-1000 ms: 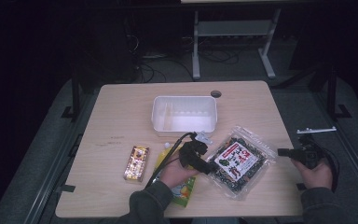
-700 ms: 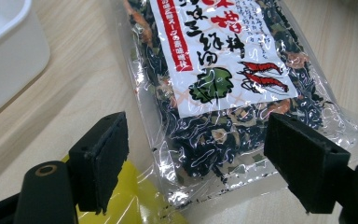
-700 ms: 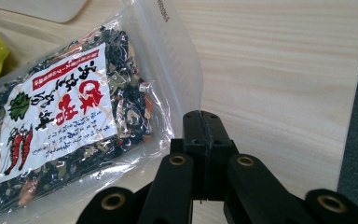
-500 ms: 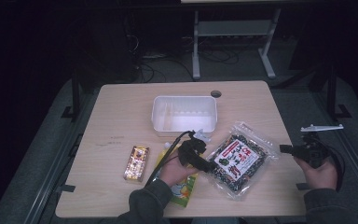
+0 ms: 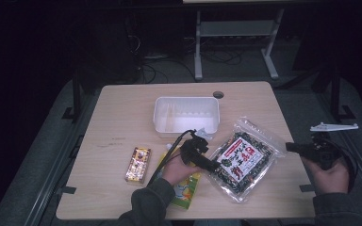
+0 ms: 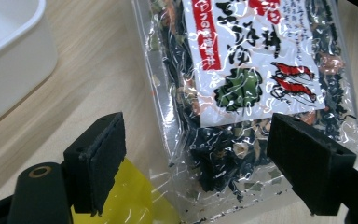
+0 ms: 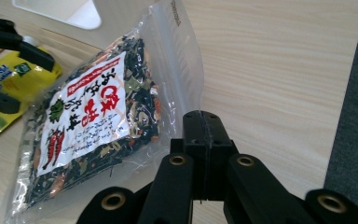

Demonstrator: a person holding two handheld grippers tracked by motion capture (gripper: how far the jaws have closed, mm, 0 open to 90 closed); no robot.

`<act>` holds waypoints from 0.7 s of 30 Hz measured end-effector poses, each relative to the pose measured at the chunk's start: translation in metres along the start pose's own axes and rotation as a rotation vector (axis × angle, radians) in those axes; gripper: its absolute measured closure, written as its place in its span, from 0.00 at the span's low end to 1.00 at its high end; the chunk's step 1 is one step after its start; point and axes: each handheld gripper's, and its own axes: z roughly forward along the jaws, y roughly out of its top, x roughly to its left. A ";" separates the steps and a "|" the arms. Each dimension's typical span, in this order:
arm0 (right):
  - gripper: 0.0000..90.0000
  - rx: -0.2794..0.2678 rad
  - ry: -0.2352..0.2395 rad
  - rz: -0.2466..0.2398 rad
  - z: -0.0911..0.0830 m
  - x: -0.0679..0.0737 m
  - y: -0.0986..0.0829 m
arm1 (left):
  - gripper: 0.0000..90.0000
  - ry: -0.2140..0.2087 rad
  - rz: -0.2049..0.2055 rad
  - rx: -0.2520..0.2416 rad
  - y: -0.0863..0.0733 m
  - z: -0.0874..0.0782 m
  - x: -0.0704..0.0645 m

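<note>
Left gripper (image 6: 193,158) fingers spread wide, straddling near corner of seaweed pack (image 5: 239,157); no grip yet. Pack flat on desk (image 5: 122,113), beside white bin (image 5: 186,114). Right gripper (image 7: 204,140) fingers clenched, empty. Grasp, lift, placement all pending.

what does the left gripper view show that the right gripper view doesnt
Left gripper view alone: the left gripper from behind, its jaws wide apart around the near end of the seaweed bag, and the curved side wall of the white tub.

Right gripper view alone: the right gripper, jaws pressed together with nothing between them, beside the bag's clear sealed edge, plus the dark floor past the table edge.

Both: the seaweed bag, the yellow packet, the wooden table.
</note>
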 end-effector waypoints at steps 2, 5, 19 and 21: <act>1.00 -0.011 0.000 -0.008 -0.004 0.002 0.002 | 0.21 -0.003 0.001 0.006 0.001 0.002 0.001; 1.00 -0.028 0.004 -0.023 -0.011 0.006 0.004 | 0.21 -0.015 0.002 0.012 0.003 0.004 0.002; 1.00 -0.078 0.053 -0.080 -0.031 0.020 0.016 | 0.24 -0.106 -0.027 0.006 0.011 0.014 0.010; 1.00 -0.085 0.065 -0.090 -0.033 0.022 0.017 | 0.24 -0.129 -0.040 0.011 0.011 0.015 0.013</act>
